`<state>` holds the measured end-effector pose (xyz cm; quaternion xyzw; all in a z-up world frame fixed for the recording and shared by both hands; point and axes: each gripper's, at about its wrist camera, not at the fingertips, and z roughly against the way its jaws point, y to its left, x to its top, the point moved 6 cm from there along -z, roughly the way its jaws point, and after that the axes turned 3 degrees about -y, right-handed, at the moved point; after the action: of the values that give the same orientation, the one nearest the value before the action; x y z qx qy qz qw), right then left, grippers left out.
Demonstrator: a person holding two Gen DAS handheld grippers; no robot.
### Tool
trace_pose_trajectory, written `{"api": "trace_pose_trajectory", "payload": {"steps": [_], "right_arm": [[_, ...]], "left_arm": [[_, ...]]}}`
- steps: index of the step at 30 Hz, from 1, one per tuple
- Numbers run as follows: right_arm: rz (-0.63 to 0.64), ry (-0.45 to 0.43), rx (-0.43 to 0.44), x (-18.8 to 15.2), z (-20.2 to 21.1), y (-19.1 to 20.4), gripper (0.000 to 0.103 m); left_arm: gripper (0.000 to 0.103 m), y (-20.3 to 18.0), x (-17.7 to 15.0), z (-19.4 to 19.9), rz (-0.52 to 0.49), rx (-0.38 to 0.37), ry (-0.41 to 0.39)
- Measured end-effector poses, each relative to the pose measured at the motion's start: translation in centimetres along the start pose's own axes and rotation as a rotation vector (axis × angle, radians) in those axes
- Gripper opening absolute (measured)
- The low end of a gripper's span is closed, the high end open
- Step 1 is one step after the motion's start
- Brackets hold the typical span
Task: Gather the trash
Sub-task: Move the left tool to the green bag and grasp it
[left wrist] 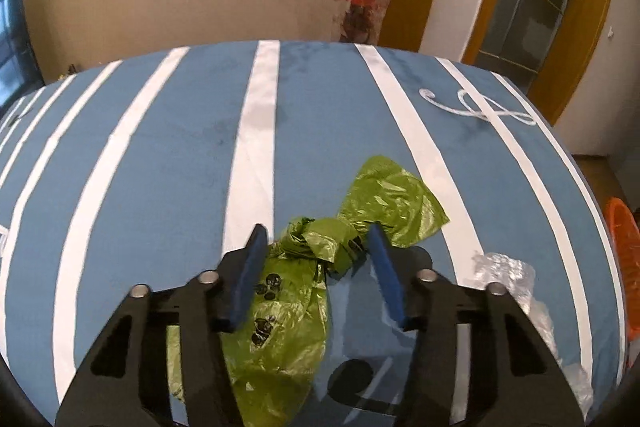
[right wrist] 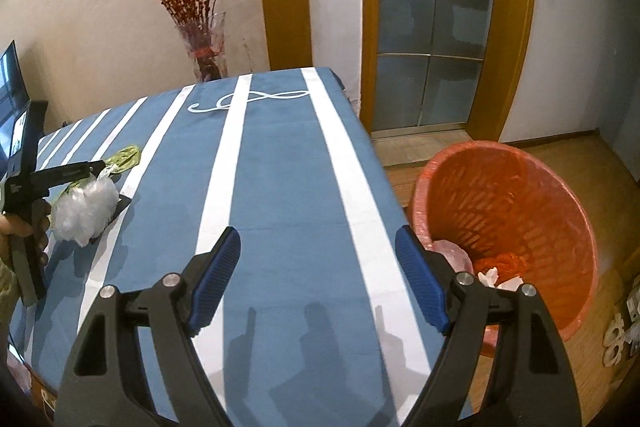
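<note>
1. Taking the orange bin (right wrist: 508,211) on the floor off the table's right edge as landmark: the green plastic bag (left wrist: 384,203), knotted at its middle, is lying on the blue striped tablecloth (left wrist: 160,163) well to the left of the bin, its long axis running from near-left to far-right in the left wrist view.
2. The left gripper (left wrist: 318,243) is sitting over that bag, its knot lying directly between the blue pads (left wrist: 252,267). The jaws are standing partly open; the left pad is looking close against the crumpled plastic, the right pad just beside it, and a firm pinch is not yet showing. This hand is clearly the nearer one.
3. A clump of clear plastic wrap (right wrist: 84,207) is lying just right of the bag, between it and the bin.
4. The right gripper (right wrist: 318,267) is hovering over bare cloth beside the bin, jaws wide, holding nothing.
5. The bin is already holding some scraps, so the bag probably needs carrying rightward.
</note>
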<state>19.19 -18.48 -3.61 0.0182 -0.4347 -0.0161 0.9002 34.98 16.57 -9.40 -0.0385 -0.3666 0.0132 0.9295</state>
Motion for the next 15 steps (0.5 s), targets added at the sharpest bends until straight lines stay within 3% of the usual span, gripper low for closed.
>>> {"api": "trace_pose_trajectory", "payload": {"steps": [2, 5, 15], "right_arm": [[0.009, 0.002, 0.007, 0.0, -0.1, 0.5, 0.078], [0.022, 0.001, 0.018, 0.1, 0.0, 1.3, 0.078], [0.051, -0.015, 0.122, 1.6, 0.5, 5.9, 0.078]], "left_arm": [[0.036, -0.2, -0.1, 0.2, -0.007, -0.007, -0.003], [0.028, -0.1, -0.3, 0.4, -0.008, -0.012, -0.006], [0.027, 3.4, -0.7, 4.3, 0.056, 0.048, -0.088]]}}
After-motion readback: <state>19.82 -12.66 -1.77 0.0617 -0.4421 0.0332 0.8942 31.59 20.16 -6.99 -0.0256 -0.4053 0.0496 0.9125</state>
